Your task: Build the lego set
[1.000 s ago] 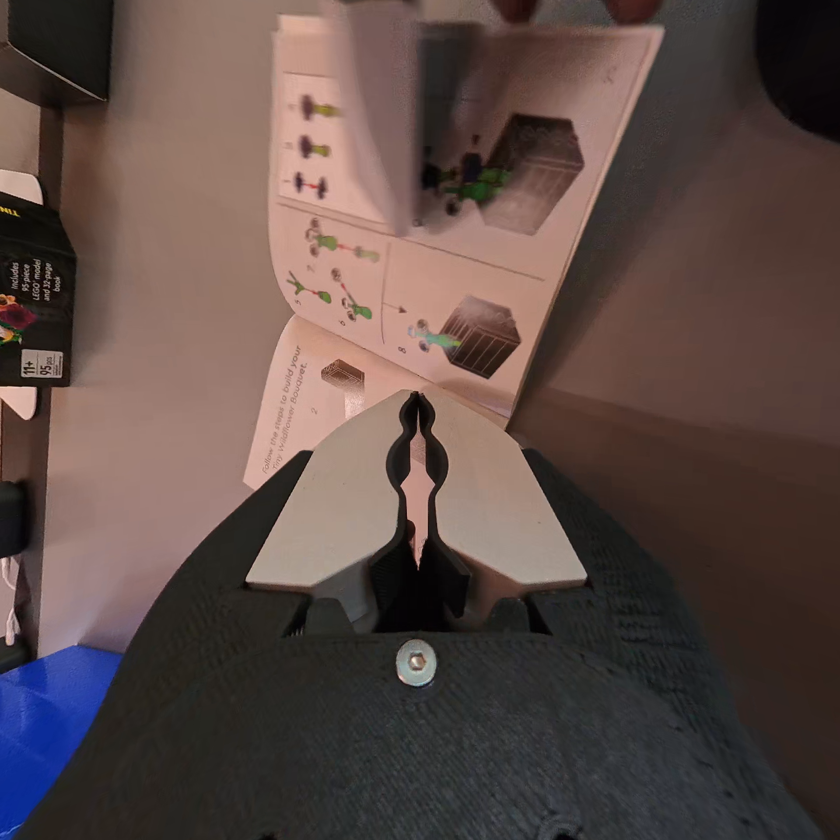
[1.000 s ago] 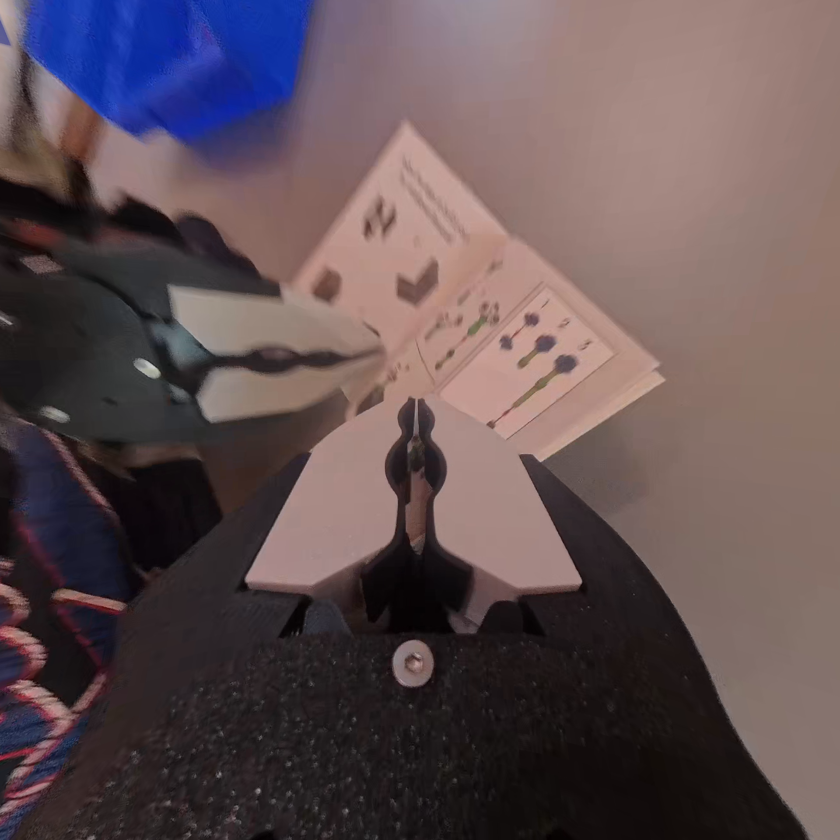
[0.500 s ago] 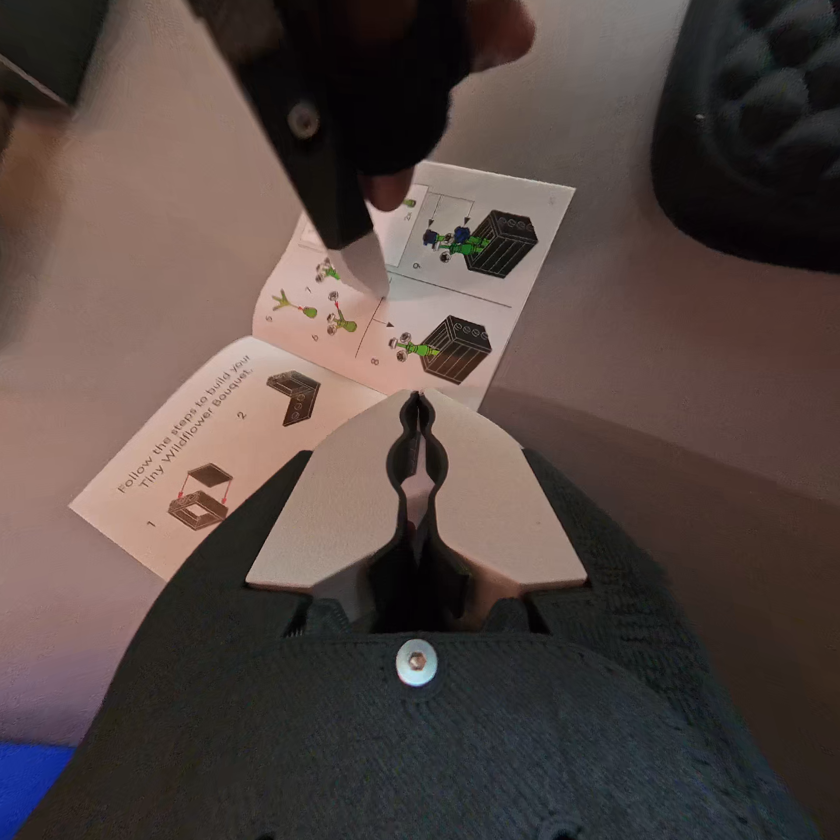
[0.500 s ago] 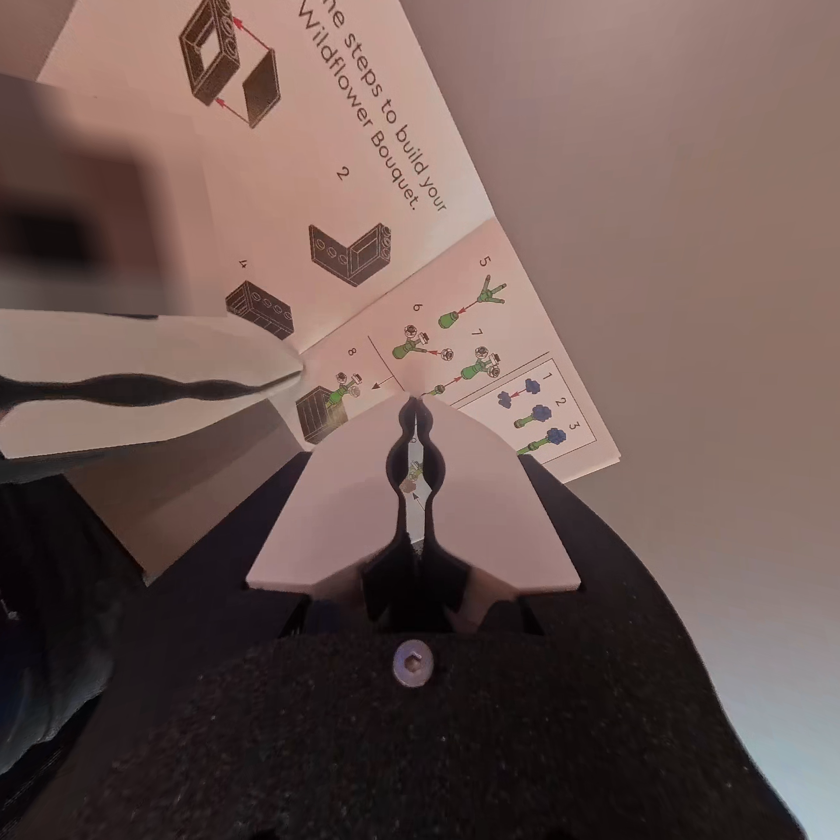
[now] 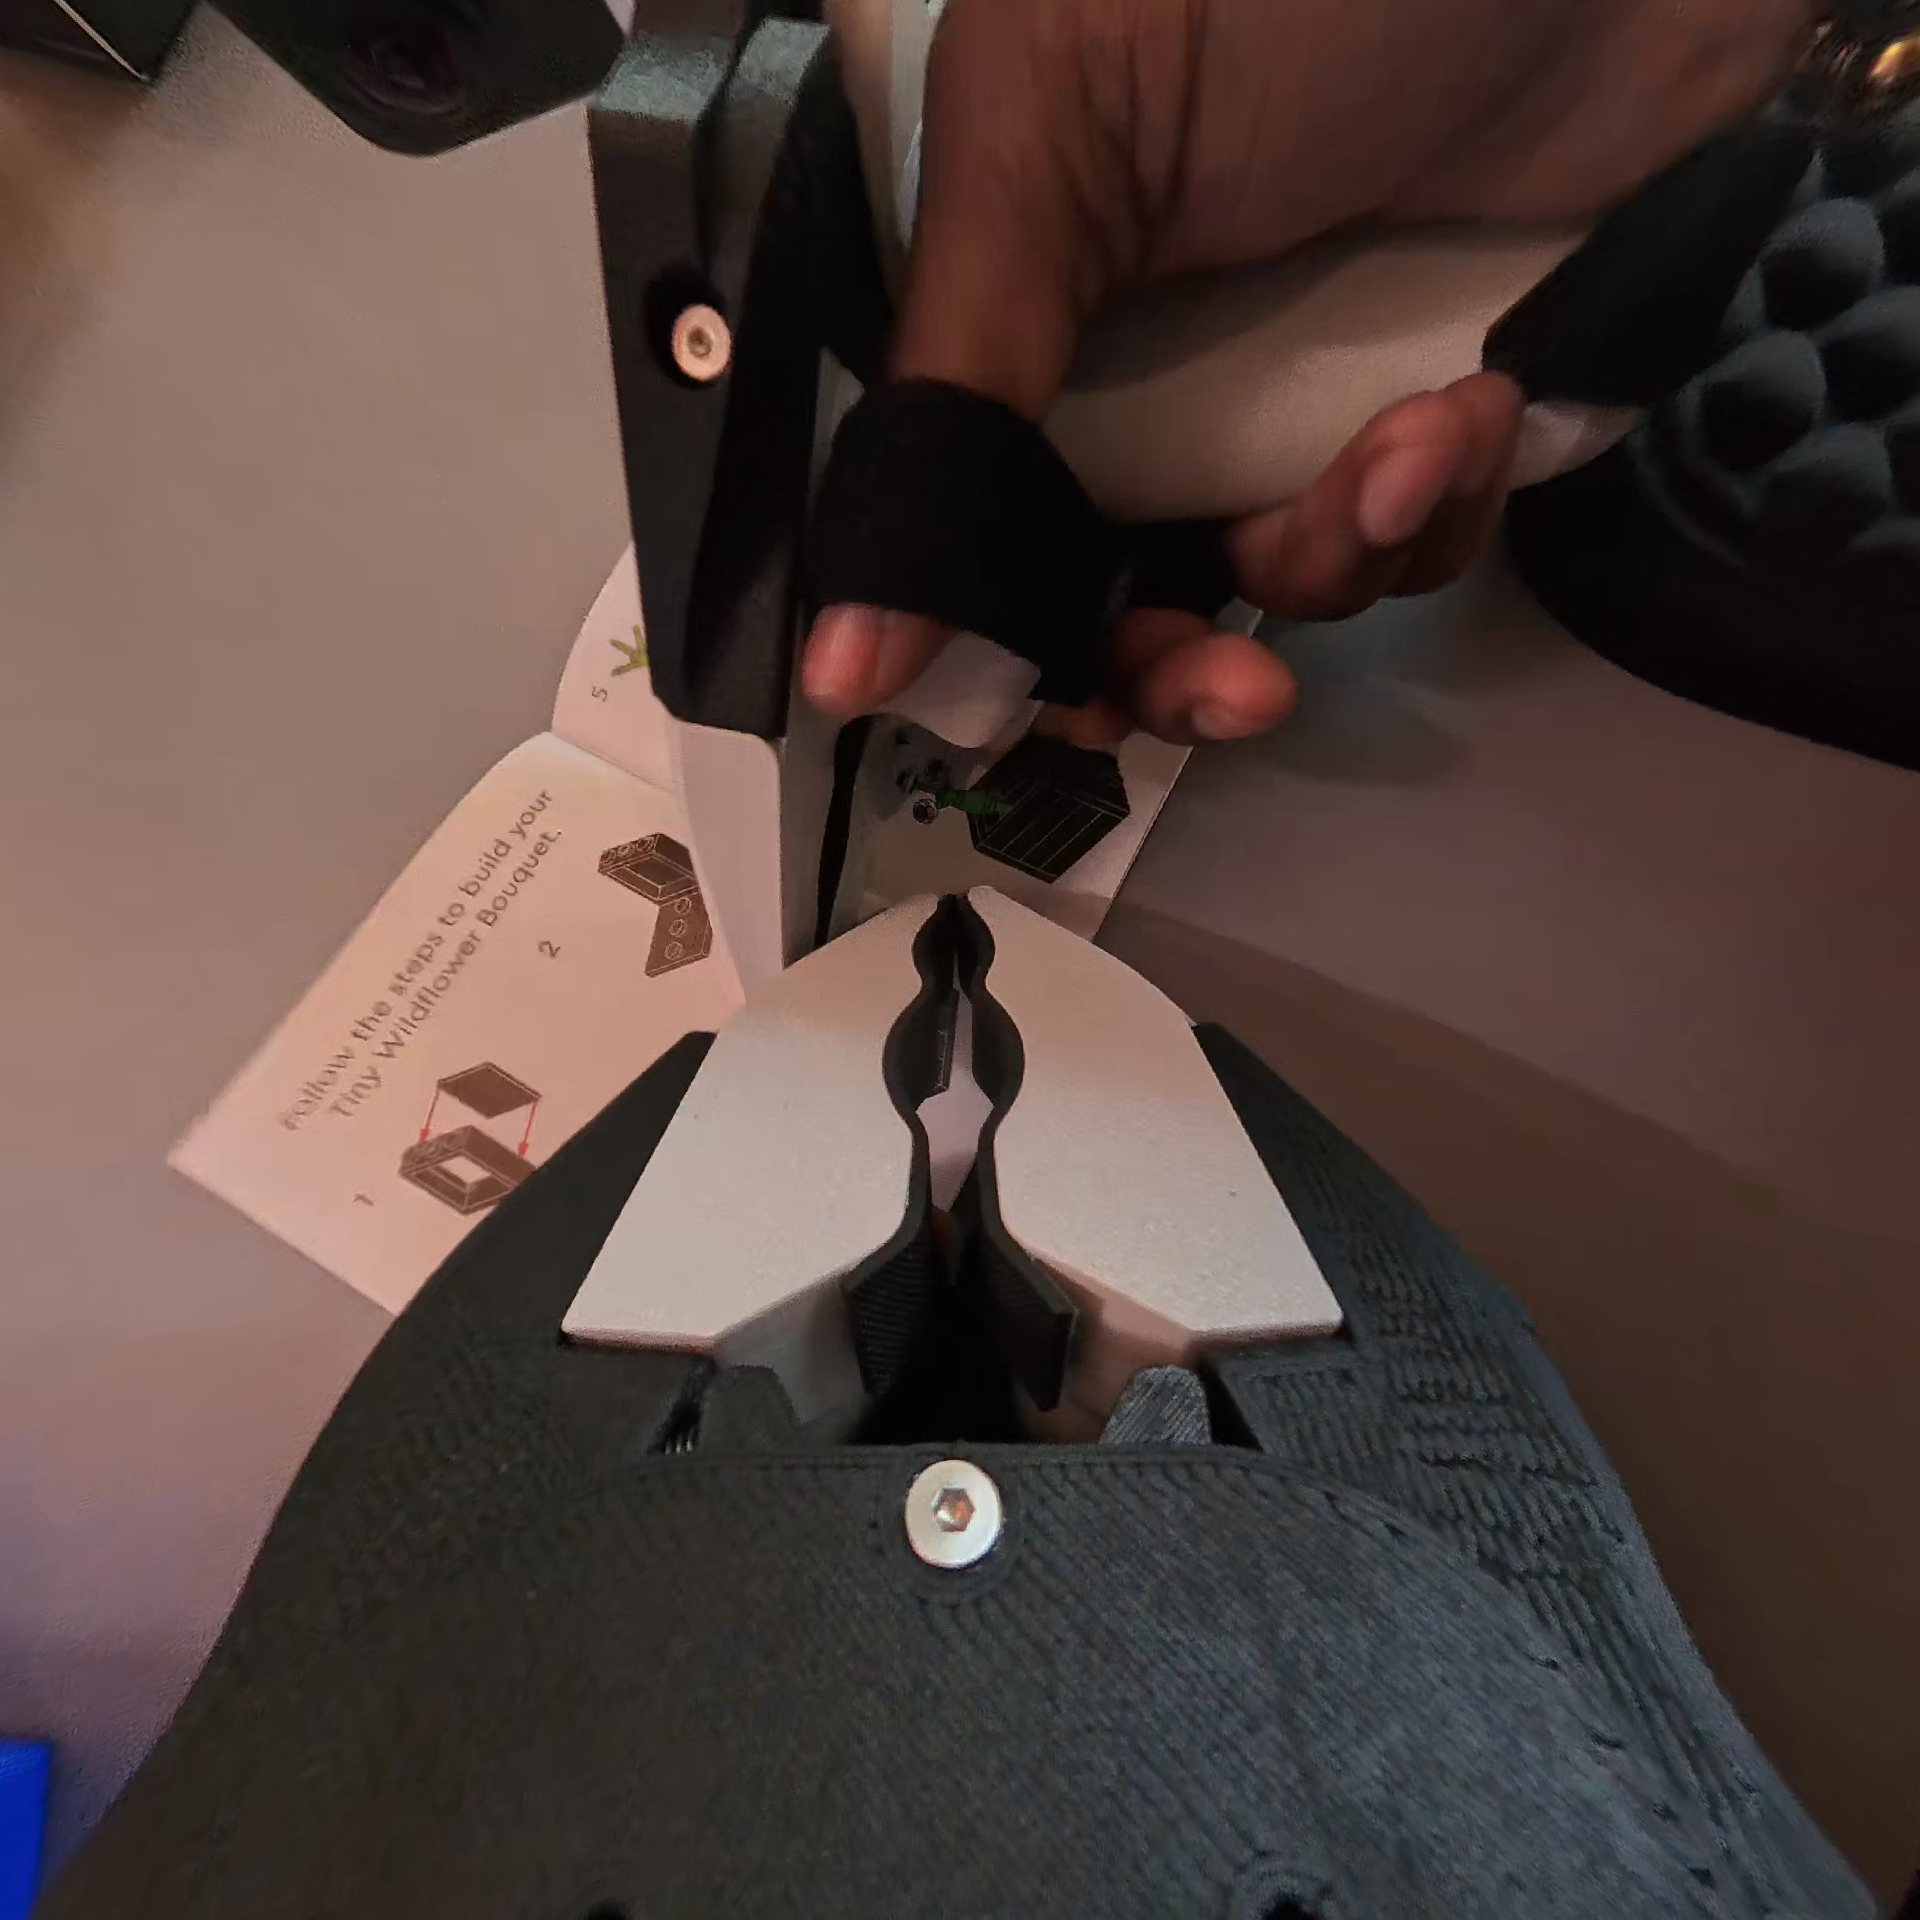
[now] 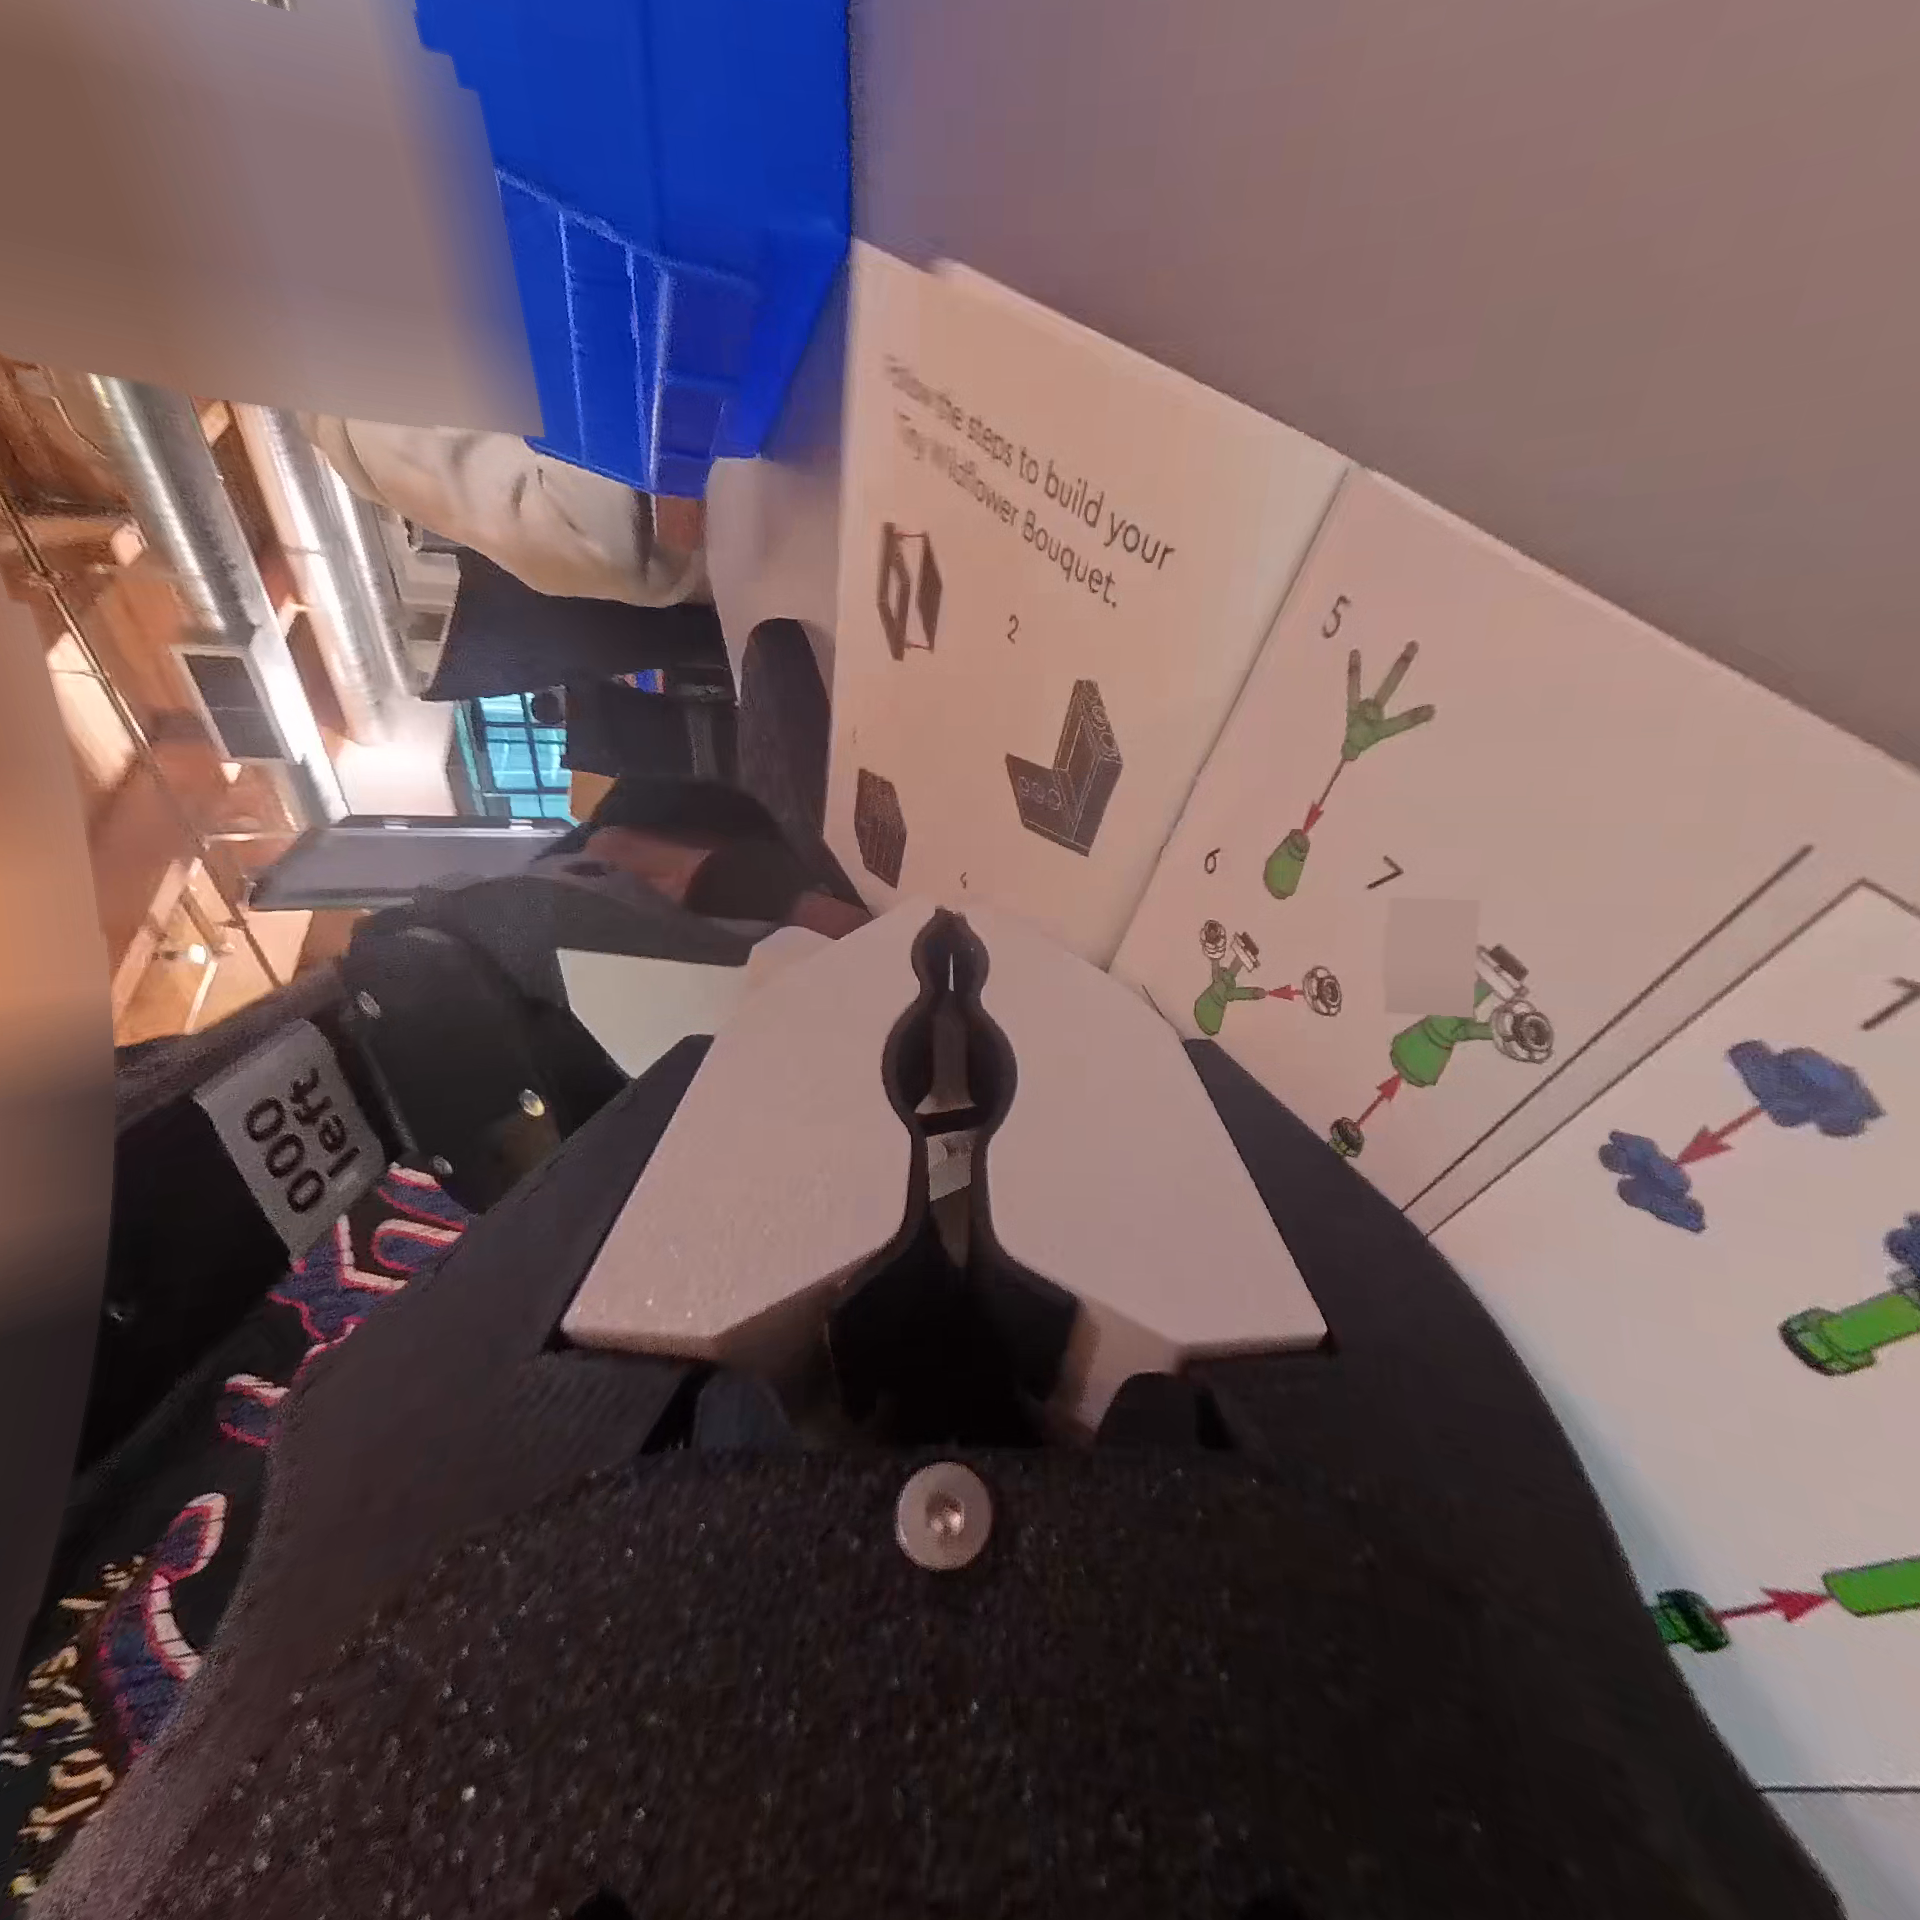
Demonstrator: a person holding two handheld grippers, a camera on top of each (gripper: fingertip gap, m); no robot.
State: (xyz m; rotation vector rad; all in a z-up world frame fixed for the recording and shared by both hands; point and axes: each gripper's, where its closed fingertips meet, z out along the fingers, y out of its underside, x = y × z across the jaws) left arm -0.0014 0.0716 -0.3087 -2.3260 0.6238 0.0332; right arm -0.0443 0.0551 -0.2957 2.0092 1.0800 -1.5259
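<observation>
The instruction booklet point(image 5: 468, 987) lies open on the grey table, showing pictures of black bricks and green stems. It fills the right side of the right wrist view point(image 6: 1403, 779). My left gripper point(image 5: 951, 909) is shut and empty, low over the booklet's near edge. My right gripper point(image 6: 945, 920) is shut, with its tips close to the page. In the left wrist view it point(image 5: 805, 935) comes down from the top, held by a hand point(image 5: 1143, 260), with its tips right beside my left gripper's tips. No loose lego pieces show.
A blue bin point(image 6: 675, 260) stands past the booklet; its corner shows in the left wrist view point(image 5: 21, 1797). A dark bumpy object point(image 5: 1766, 468) lies at the right. My left gripper's white fingers point(image 6: 655, 997) show beside my right one. A person sits in the background. My left and right fingertips are right by each other.
A page of the booklet has been turned down and lies flat. My right gripper has come in low over the booklet, tilted on its side, until its tips are beside my left gripper's.
</observation>
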